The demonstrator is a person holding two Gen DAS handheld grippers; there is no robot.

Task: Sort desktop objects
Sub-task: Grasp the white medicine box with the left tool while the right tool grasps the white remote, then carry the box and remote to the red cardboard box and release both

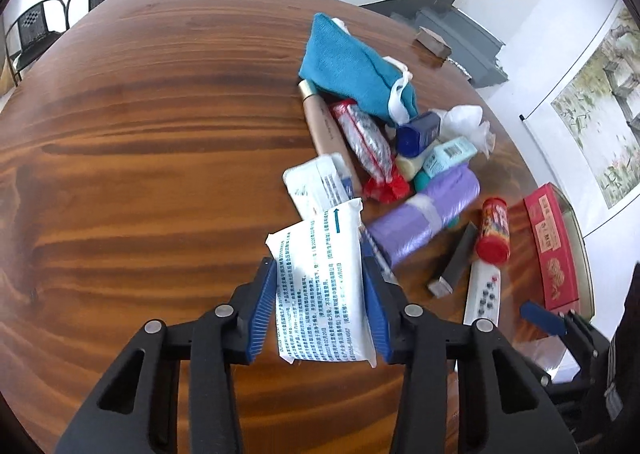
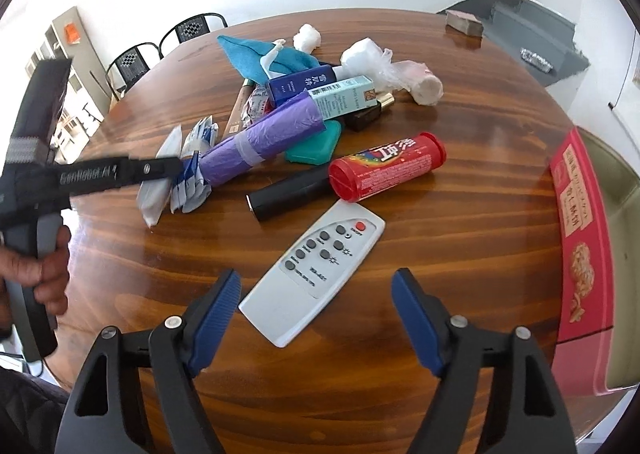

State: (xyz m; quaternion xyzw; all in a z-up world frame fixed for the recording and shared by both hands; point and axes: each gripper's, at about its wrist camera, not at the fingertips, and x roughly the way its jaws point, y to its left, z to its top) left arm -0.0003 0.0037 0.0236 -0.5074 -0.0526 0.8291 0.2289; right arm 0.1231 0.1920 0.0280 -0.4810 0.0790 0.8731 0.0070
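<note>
Blue pads of the left gripper (image 1: 320, 306) pinch a white printed packet (image 1: 322, 286) on both sides, packet lifted above the wood table (image 1: 140, 133) w/ a second white packet (image 1: 316, 183) lying just beyond. Right gripper (image 2: 316, 318) hangs spread wide, nothing btwn its pads, over the near end of a white remote (image 2: 316, 272). Behind the remote: red canister (image 2: 386, 165) touching a black tube (image 2: 288, 191), then a purple bag roll (image 2: 264, 137) across the pile, teal cloth (image 2: 256, 53) at the back. Pink-red box (image 2: 580, 254) sits at the table's right edge.
</note>
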